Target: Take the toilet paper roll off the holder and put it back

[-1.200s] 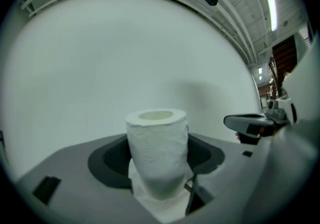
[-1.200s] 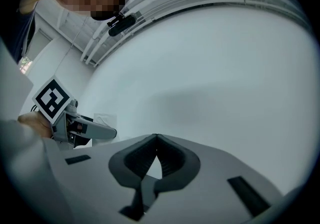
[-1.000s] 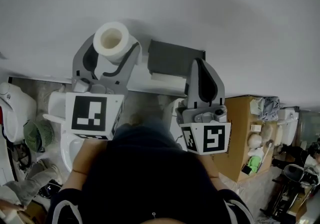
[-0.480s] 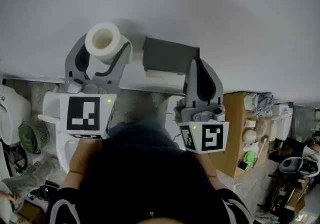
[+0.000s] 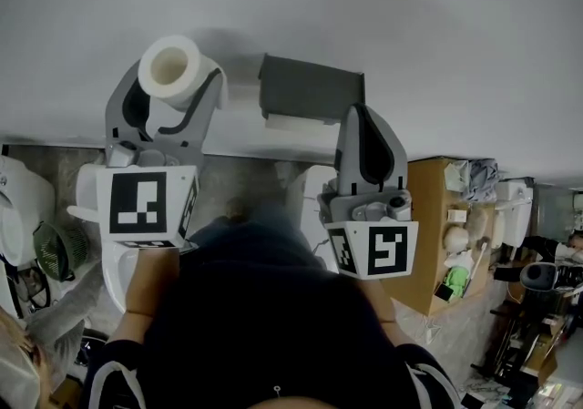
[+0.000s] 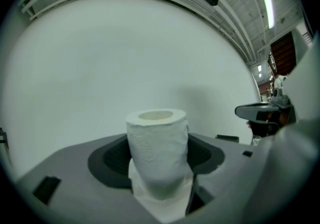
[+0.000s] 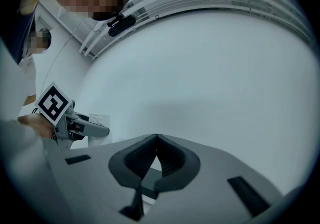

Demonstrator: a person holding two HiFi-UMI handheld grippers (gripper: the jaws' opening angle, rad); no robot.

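Note:
The white toilet paper roll [image 5: 169, 66] is off the holder, with my left gripper [image 5: 173, 88] shut on it in front of the white wall. In the left gripper view the roll [image 6: 158, 144] stands upright between the dark pads, its hollow core facing up. The dark grey holder [image 5: 310, 91] is fixed to the wall just right of the roll. My right gripper [image 5: 364, 117] is shut and holds nothing; its tips sit just below the holder's right end. In the right gripper view the jaw tips [image 7: 156, 136] meet, and the left gripper [image 7: 75, 124] shows at the left.
A white toilet [image 5: 98, 207] stands below my left gripper, with a green fan [image 5: 60, 249] beside it. A brown cardboard box [image 5: 439, 216] with small items sits at the right. The white wall [image 5: 437, 43] fills the upper view.
My left gripper has carried the roll left and slightly up, away from the holder. The right gripper has stayed almost still.

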